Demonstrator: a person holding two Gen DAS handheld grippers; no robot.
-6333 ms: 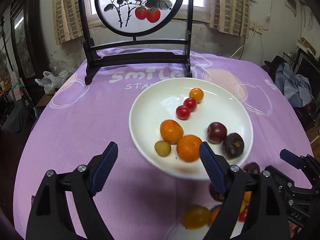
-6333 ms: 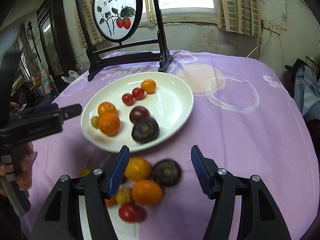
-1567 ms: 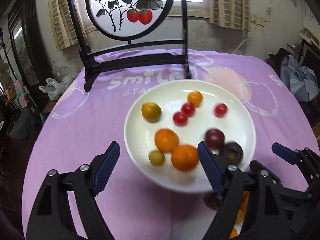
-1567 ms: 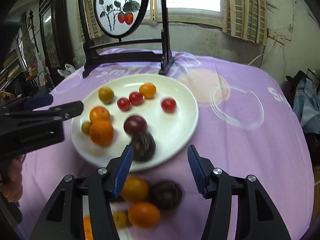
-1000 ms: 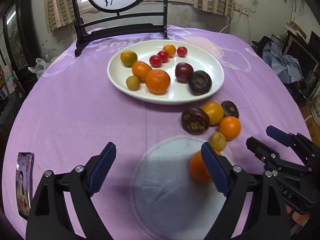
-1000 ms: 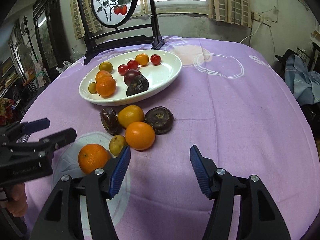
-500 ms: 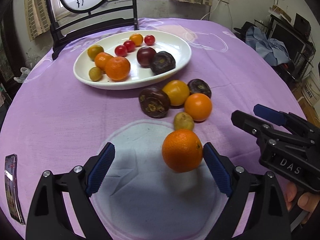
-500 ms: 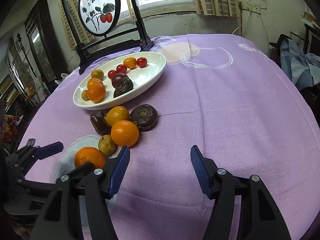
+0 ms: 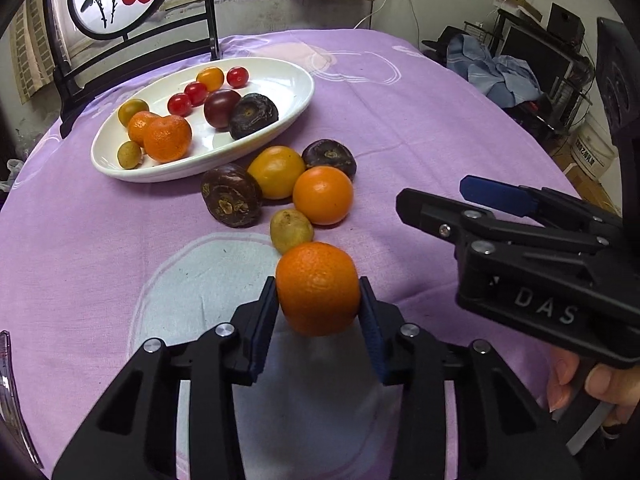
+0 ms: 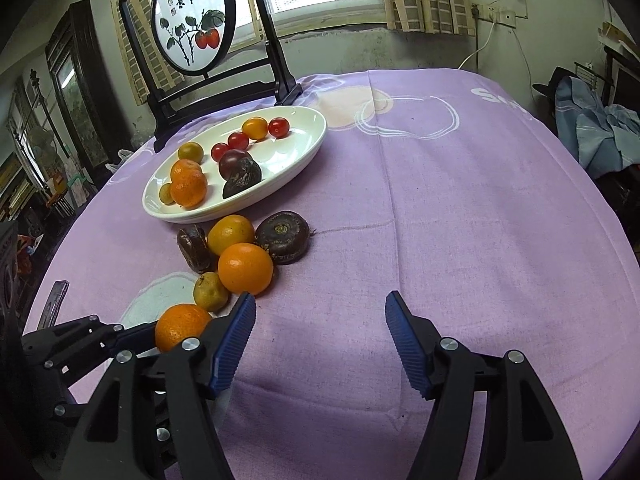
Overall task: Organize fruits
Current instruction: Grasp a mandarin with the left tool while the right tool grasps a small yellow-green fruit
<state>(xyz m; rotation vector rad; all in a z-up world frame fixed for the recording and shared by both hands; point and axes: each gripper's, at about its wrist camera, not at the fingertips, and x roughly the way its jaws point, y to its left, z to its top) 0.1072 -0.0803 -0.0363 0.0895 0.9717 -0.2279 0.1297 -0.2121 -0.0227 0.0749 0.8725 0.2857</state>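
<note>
The left gripper [image 9: 318, 304] has just been closing and now pinches the mandarin [image 9: 318, 288], one blue pad against each side; the fruit sits out at the pad tips, low over the purple cloth [image 9: 420, 120]. Just beyond the tips lies a small yellow-green fruit [image 9: 291, 230], and further ahead a cluster with an orange [image 9: 323, 195]; the white plate [image 9: 296, 108] stands further off, ahead and to the left. The right gripper [image 10: 320, 340] hangs spread over bare cloth, nothing between its fingers. The step in hand looks like the pick-up; the next move probably calls for a clean lift, then a carry forward-left over the cluster to the plate.
</note>
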